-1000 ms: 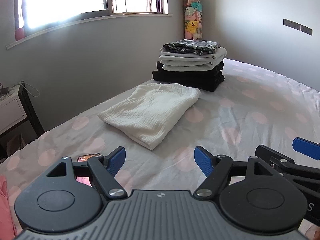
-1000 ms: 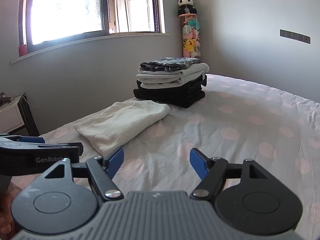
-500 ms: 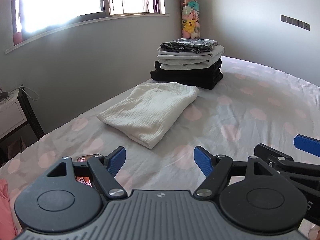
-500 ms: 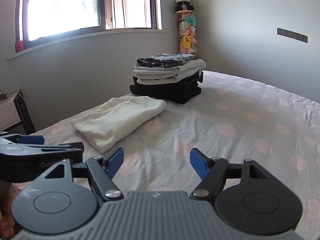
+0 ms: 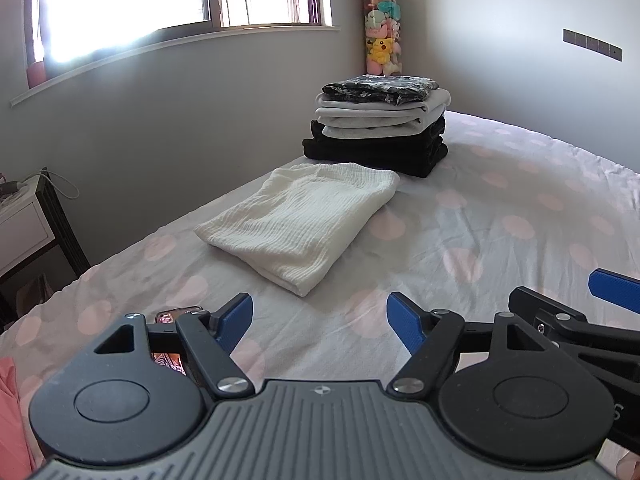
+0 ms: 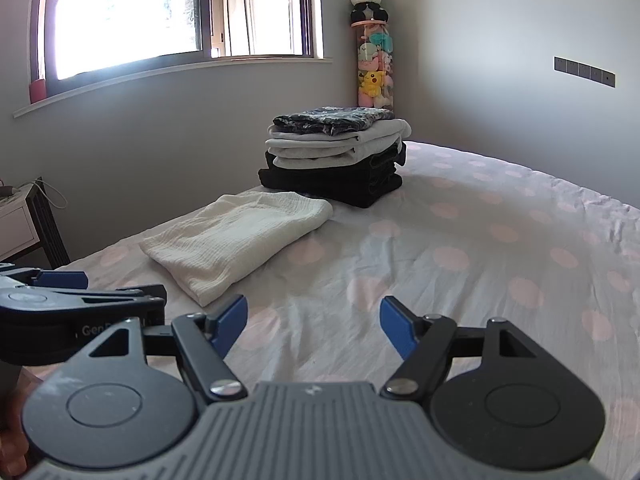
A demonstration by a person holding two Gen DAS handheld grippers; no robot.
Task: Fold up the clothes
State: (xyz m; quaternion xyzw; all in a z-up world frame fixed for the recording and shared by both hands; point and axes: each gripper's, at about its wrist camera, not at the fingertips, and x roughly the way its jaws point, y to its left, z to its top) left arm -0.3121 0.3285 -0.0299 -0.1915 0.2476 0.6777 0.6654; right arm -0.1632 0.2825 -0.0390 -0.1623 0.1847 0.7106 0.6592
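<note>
A folded cream textured garment [image 5: 300, 220] [image 6: 236, 240] lies flat on the dotted bedsheet [image 5: 500, 232] [image 6: 480, 248]. Behind it stands a stack of folded clothes [image 5: 380, 132] [image 6: 336, 156]: black at the bottom, pale grey in the middle, a dark patterned piece on top. My left gripper [image 5: 320, 322] hovers open over the sheet, short of the cream garment, nothing between its blue pads. My right gripper [image 6: 312, 322] is also open and empty, beside the left one. Each gripper shows at the edge of the other's view.
A phone [image 5: 176, 316] lies on the sheet under the left gripper's left finger. Pink cloth [image 5: 10, 408] shows at the far left edge. A white bedside table [image 5: 24, 220] stands left of the bed. A tube of plush toys [image 6: 374, 64] fills the room's corner.
Both views shifted only slightly; the folded garment and stack sit where they were. Both grippers stay open and empty.
</note>
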